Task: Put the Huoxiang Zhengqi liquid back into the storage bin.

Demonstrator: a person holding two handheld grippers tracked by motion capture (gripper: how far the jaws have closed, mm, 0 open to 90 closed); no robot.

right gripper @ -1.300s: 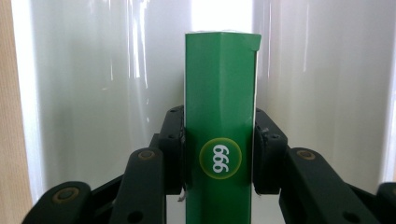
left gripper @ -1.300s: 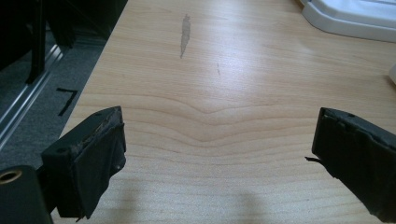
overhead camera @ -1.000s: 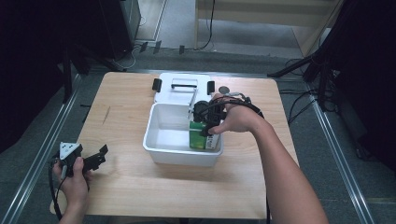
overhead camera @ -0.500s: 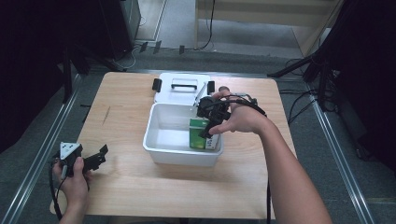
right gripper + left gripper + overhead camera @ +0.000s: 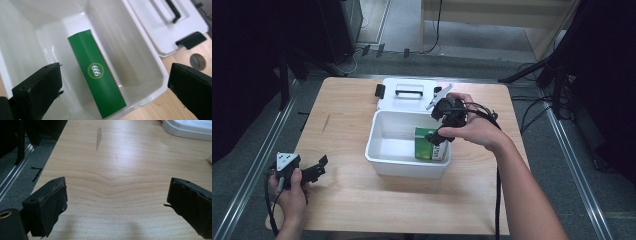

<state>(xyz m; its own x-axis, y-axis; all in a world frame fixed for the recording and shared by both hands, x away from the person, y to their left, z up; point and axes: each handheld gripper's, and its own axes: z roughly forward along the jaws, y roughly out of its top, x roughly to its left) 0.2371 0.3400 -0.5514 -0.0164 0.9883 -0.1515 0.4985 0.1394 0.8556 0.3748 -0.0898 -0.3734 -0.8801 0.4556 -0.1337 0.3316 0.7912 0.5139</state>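
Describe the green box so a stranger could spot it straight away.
Start at the wooden table and find the open white plastic bin at its middle, with its lid lying just behind. The green box stands inside, against the bin's right wall, below the right gripper. It is the bin's one coloured item, marked 666 in a ring.

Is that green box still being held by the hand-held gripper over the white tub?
No. In the right gripper view the right hand-held gripper has its jaws wide apart, and the green box lies free inside the white tub.

Bright overhead light on table (image 5: 347, 200), dark surrounds; glare w/ soft shadows, slight blur in bin (image 5: 150, 62).
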